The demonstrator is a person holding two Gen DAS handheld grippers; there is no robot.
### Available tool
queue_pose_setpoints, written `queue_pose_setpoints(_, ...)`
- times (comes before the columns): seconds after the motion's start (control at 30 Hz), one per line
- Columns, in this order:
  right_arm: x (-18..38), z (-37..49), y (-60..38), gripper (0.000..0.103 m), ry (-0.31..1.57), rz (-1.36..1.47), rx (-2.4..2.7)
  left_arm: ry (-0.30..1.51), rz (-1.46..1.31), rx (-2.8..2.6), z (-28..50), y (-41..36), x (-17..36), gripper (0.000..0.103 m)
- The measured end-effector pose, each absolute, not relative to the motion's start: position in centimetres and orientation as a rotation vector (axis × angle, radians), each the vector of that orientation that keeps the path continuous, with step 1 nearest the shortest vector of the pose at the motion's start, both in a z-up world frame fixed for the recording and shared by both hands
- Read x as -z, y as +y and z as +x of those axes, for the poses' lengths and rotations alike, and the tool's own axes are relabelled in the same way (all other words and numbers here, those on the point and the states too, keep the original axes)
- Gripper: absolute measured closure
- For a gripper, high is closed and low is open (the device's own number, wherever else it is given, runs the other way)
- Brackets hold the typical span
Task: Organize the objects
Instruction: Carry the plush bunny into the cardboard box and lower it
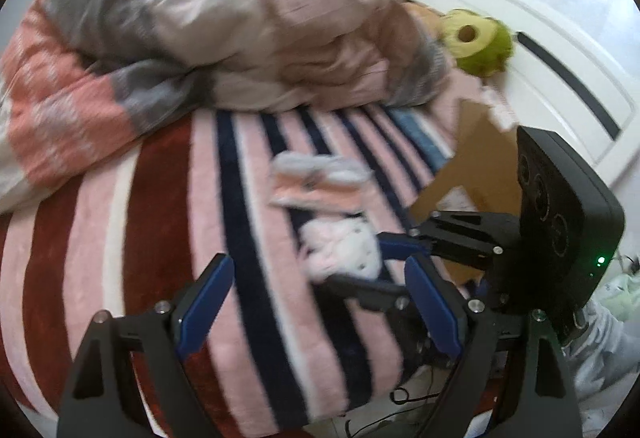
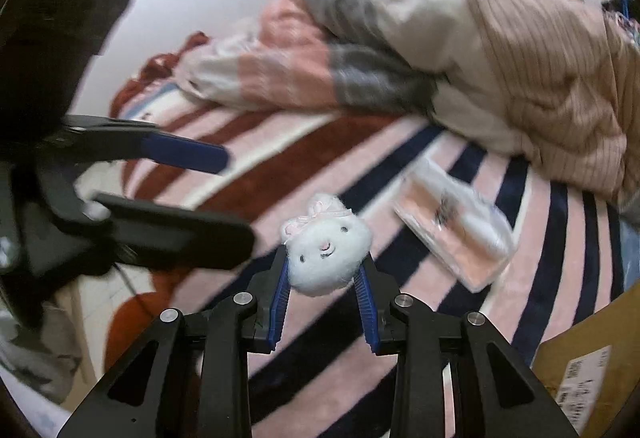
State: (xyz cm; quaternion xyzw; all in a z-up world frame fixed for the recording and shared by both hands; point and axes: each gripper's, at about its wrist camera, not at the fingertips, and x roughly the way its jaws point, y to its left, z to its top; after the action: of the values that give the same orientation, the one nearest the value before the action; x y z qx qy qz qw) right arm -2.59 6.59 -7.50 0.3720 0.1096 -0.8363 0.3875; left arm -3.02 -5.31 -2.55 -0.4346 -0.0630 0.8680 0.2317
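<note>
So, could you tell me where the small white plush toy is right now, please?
The white plush toy sits between the right gripper fingers, above the striped blanket, with the pink packet just to its right.

A small white plush animal head [image 2: 325, 252] with stitched face and pink bow sits upright, pinched at both sides. A flat pink-and-white packet [image 2: 456, 228] lies just beside it on the striped blanket [image 2: 360, 141].

Both wrist views look low and close along their fingers across the striped bed [image 1: 160, 197], the left facing the headboard [image 1: 520, 49], the right facing the wall, sharing the crumpled duvet [image 2: 440, 49] and pink packet [image 1: 316, 181].
</note>
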Motion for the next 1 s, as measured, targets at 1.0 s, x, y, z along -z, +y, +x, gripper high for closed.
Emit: queue_pose_setpoints(1.0,-1.7,-0.3,25.9,0.077,0.204,0.857,2.454,0.138,-1.039,-2.136,-4.8,18.0,-5.6,0.063)
